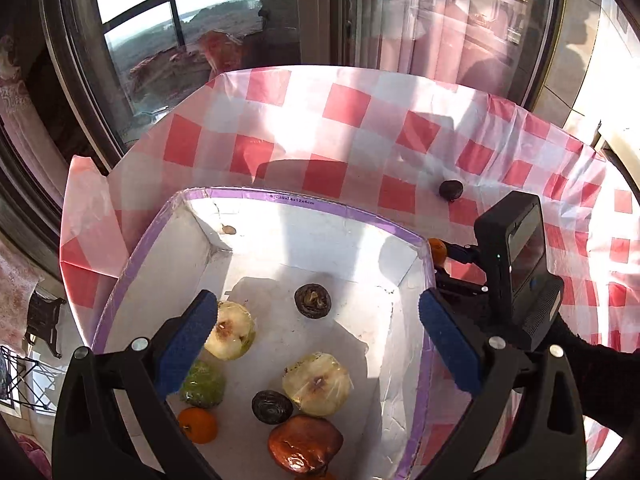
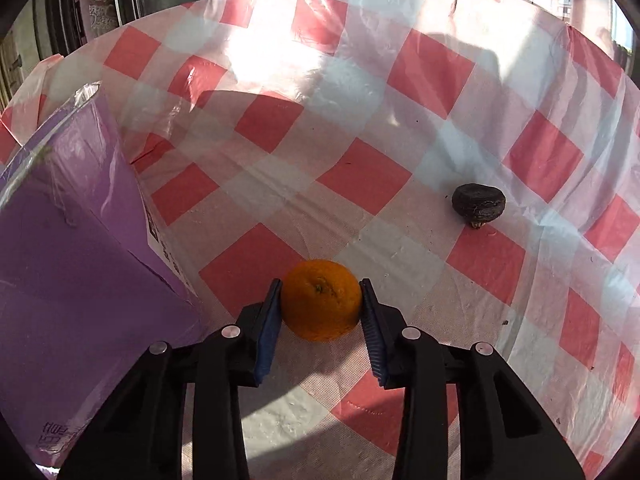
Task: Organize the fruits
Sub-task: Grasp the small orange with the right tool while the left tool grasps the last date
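My left gripper [image 1: 318, 336] is open and empty above a purple-rimmed white box [image 1: 280, 200]. The box holds two wrapped pale fruits [image 1: 316, 384], two dark shrivelled fruits [image 1: 313, 300], a green fruit [image 1: 202, 384], a small orange [image 1: 198, 425] and a brown fruit [image 1: 304, 442]. My right gripper [image 2: 321, 300] is shut on an orange [image 2: 321, 300] low over the checked tablecloth [image 2: 360, 176], just right of the box's purple wall [image 2: 80, 240]. The orange also shows in the left wrist view [image 1: 437, 250]. A dark shrivelled fruit [image 2: 478, 202] lies on the cloth to the right.
The table carries a red and white checked cloth [image 1: 360, 128]. A window and glass door [image 1: 180, 20] stand behind the table. The right gripper's camera body [image 1: 516, 264] sits close beside the box's right wall.
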Tool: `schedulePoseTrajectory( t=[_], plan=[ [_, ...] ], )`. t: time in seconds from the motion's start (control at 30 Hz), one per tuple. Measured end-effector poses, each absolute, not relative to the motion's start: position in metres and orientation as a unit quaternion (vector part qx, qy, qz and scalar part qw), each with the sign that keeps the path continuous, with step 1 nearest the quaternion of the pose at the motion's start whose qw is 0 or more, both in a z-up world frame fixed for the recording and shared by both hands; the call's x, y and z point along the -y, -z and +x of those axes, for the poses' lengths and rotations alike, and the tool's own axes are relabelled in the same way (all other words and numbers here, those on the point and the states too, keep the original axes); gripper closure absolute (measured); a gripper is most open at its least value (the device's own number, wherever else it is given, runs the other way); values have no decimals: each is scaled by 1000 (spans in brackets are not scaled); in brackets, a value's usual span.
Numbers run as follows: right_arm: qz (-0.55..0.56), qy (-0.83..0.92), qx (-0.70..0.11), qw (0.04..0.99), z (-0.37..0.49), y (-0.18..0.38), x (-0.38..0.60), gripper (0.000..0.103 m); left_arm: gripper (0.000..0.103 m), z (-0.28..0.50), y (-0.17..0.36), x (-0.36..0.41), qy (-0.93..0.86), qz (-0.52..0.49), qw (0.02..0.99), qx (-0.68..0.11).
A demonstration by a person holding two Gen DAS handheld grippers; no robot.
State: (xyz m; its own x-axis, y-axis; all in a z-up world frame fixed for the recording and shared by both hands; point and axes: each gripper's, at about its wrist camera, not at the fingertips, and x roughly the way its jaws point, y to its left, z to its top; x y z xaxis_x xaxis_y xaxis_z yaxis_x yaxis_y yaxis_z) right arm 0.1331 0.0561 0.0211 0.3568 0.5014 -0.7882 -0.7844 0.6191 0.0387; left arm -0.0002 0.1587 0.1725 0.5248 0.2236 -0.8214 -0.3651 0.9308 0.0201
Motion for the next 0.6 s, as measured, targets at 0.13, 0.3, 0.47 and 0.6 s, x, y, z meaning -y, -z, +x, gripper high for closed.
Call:
schedulePoseTrajectory(
  t=[0.13, 0.3, 0.47, 0.6],
  plan=[
    [-139, -379, -406, 820, 137, -34, -11, 66, 2, 69, -176, -131, -137, -69, 880, -450],
    [-107, -324, -426, 838, 137, -42, 66, 66, 2, 165, -145, -88, -82, -77, 867, -485],
    [-87, -264, -452, 848, 130, -39, 131, 66, 2, 241, -77, -61, -62, -74, 840, -535],
    [-69, -224, -466, 853, 123, -36, 165, 66, 14, 276, -39, -57, -64, -62, 831, -550]
  ],
)
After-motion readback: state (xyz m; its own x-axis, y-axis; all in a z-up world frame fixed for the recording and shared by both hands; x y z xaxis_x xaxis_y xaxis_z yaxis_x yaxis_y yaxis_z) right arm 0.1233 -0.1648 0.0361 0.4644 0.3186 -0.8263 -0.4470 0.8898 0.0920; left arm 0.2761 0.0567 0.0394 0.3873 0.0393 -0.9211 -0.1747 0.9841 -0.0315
